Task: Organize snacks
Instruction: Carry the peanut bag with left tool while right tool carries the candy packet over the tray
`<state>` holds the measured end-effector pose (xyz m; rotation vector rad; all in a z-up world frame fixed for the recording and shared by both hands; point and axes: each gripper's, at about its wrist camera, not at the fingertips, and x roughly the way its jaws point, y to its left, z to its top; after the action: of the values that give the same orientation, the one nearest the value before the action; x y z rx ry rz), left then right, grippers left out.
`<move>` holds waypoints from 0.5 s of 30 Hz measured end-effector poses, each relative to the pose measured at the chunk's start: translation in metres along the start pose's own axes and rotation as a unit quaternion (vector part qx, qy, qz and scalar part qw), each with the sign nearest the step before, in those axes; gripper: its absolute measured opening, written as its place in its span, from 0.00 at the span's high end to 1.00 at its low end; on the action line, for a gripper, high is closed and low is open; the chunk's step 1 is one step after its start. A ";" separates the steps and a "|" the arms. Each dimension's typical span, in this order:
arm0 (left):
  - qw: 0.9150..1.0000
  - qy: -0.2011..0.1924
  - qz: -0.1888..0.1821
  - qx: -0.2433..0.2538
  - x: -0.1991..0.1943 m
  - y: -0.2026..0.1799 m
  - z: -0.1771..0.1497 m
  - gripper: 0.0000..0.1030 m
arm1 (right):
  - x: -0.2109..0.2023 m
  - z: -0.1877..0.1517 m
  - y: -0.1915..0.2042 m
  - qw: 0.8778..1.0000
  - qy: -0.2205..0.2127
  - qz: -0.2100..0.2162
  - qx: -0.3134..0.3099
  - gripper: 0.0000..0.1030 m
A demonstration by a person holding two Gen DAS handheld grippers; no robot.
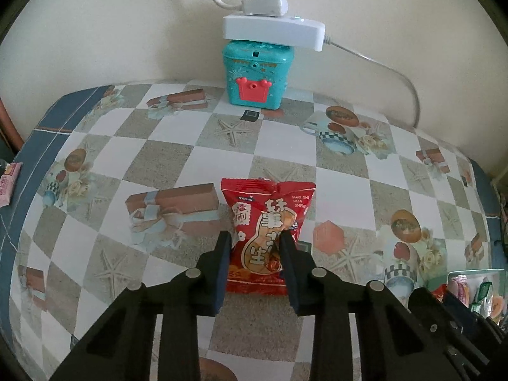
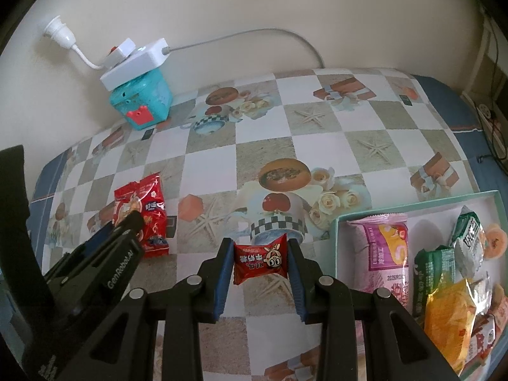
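A red peanut bag [image 1: 266,222] lies on the checked tablecloth, and my left gripper [image 1: 254,235] is shut on its lower half, both pads pressing its sides. In the right wrist view the same bag [image 2: 152,209] shows at the left with the left gripper [image 2: 127,222] on it. My right gripper [image 2: 260,243] is shut on a small red candy packet [image 2: 260,263], held just above the cloth. To its right sits a teal-rimmed white tray [image 2: 412,203] holding several snack packs, pink, green, white and orange.
A teal toy box [image 1: 257,76] with a white power strip [image 1: 273,28] on top stands at the wall at the table's far edge. A pink snack [image 1: 9,184] lies at the left edge. The tray's corner [image 1: 476,273] is low right.
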<state>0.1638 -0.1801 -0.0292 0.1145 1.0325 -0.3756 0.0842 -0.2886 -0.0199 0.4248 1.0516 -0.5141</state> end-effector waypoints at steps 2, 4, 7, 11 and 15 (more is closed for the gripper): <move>1.000 0.001 -0.003 -0.005 -0.002 0.001 0.000 0.73 | 0.000 0.000 0.001 1.000 0.000 -0.002 -0.003 0.66; 1.000 0.002 -0.002 -0.007 -0.003 0.002 0.000 0.75 | 0.000 -0.001 0.001 1.000 0.001 -0.003 -0.003 0.66; 1.000 0.016 -0.001 -0.015 -0.006 0.004 -0.001 0.75 | -0.003 -0.002 0.002 1.000 0.002 -0.007 -0.005 0.66; 0.999 0.037 -0.003 -0.031 -0.011 0.009 -0.004 0.75 | -0.009 -0.005 0.002 1.000 0.005 -0.014 -0.008 0.66; 0.997 0.054 -0.006 -0.052 -0.025 0.017 -0.009 0.75 | -0.025 -0.009 0.002 1.000 0.007 -0.019 -0.011 0.66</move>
<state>0.1512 -0.1552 -0.0140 0.0360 1.1585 -0.3285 0.0692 -0.2775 -0.0016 0.3902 1.0798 -0.5341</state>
